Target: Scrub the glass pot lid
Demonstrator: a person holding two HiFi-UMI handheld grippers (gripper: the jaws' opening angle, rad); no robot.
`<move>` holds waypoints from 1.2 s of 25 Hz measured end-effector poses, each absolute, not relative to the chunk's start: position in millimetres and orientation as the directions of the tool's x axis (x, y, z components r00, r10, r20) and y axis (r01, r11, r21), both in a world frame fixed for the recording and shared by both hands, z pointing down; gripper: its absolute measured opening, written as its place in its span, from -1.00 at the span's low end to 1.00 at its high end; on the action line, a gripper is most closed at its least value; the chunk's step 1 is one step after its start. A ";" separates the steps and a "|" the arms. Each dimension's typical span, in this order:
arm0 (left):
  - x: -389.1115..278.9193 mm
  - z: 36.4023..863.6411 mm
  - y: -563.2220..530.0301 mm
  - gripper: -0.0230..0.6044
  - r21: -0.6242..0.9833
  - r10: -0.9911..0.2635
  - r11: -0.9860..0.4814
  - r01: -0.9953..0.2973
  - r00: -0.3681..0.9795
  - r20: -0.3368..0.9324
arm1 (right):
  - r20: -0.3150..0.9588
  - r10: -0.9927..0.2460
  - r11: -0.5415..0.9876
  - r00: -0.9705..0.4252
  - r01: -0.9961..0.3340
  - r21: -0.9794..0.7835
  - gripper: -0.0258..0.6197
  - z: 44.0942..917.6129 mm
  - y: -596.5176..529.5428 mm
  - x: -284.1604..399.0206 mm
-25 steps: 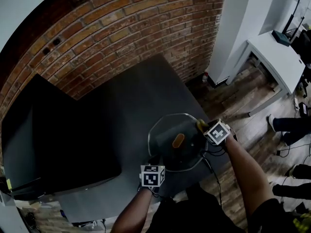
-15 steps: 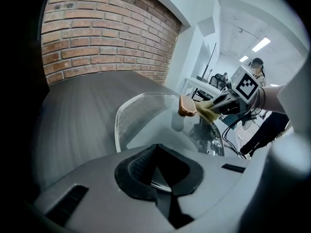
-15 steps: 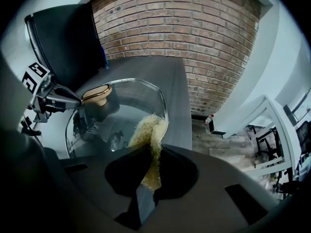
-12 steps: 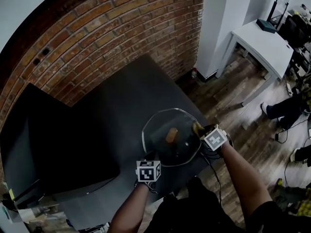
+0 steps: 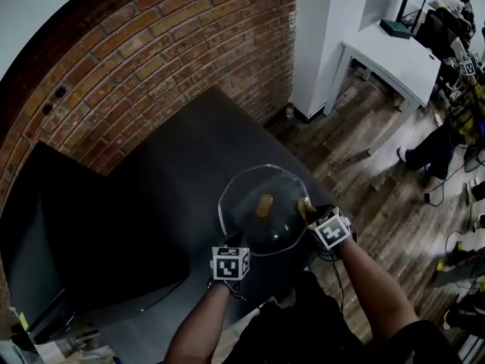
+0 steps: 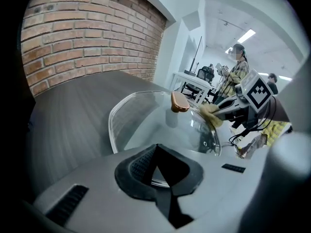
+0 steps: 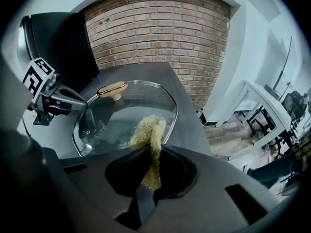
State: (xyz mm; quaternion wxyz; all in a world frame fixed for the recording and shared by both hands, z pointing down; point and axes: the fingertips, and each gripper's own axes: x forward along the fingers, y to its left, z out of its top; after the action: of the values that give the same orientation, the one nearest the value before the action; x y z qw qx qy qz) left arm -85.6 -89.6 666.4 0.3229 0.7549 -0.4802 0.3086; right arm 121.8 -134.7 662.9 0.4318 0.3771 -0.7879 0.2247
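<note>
A glass pot lid (image 5: 261, 214) with a tan knob (image 5: 264, 205) lies at the near right corner of the dark table (image 5: 174, 180). My left gripper (image 5: 233, 243) is shut on the lid's near rim; in the left gripper view the rim (image 6: 160, 182) runs between the closed jaws. My right gripper (image 5: 309, 212) is shut on a yellow scrubbing pad (image 7: 148, 135), which presses on the lid's right side (image 7: 126, 113). The left gripper view shows the pad (image 6: 210, 114) touching the glass beside the knob (image 6: 180, 102).
A brick wall (image 5: 151, 59) backs the table. A black monitor (image 5: 83, 226) stands on the table's left part. To the right lie a wooden floor (image 5: 379, 196), a white desk (image 5: 394, 59) and a person's legs (image 5: 436, 154). The table's edge runs just under the lid.
The view has shifted as the head turned. The right gripper with the pad has slid slightly nearer along the lid's right edge; the left gripper keeps its hold.
</note>
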 end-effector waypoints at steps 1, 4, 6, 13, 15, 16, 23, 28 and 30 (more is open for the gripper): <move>-85.4 666.1 -89.9 -0.82 0.192 -0.523 -0.340 -0.920 0.355 0.775 | 0.845 -0.413 0.603 -0.339 -0.797 -0.025 -0.77 662.0 -131.1 120.5; -84.7 665.7 -89.7 -0.82 0.197 -0.514 -0.367 -0.909 0.375 0.771 | 0.832 -0.448 0.563 -0.328 -0.826 -0.022 -0.77 662.3 -118.1 115.6; -84.0 665.6 -89.0 -0.82 0.199 -0.507 -0.386 -0.901 0.388 0.770 | 0.823 -0.472 0.534 -0.317 -0.845 -0.019 -0.77 661.5 -108.5 111.0; -82.8 665.7 -89.4 -0.82 0.191 -0.493 -0.448 -0.873 0.419 0.762 | 0.797 -0.537 0.471 -0.278 -0.882 0.010 -0.77 661.1 -82.4 89.6; -82.8 665.4 -88.5 -0.82 0.189 -0.490 -0.460 -0.868 0.426 0.761 | 0.792 -0.549 0.452 -0.268 -0.892 0.011 -0.78 660.1 -75.8 83.1; -83.0 665.2 -88.2 -0.82 0.189 -0.490 -0.464 -0.865 0.428 0.759 | 0.789 -0.554 0.448 -0.265 -0.894 0.015 -0.77 660.4 -72.5 78.9; -83.9 665.5 -88.7 -0.82 0.190 -0.495 -0.482 -0.856 0.444 0.747 | 0.770 -0.575 0.470 -0.275 -0.882 0.035 -0.78 660.5 -52.7 36.5; -83.3 665.2 -87.2 -0.82 0.190 -0.493 -0.490 -0.851 0.450 0.745 | 0.772 -0.541 0.539 -0.333 -0.842 0.014 -0.78 661.8 -39.1 -7.4; -83.0 665.3 -87.1 -0.82 0.190 -0.492 -0.491 -0.850 0.451 0.745 | 0.773 -0.533 0.559 -0.345 -0.829 0.016 -0.77 661.7 -38.3 -19.2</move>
State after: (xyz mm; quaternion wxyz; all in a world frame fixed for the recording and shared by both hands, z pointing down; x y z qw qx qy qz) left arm -83.0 -87.1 665.3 0.2825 0.8034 -0.4177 0.3165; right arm -19.2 -38.3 661.7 0.3807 0.4273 -0.7967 0.1944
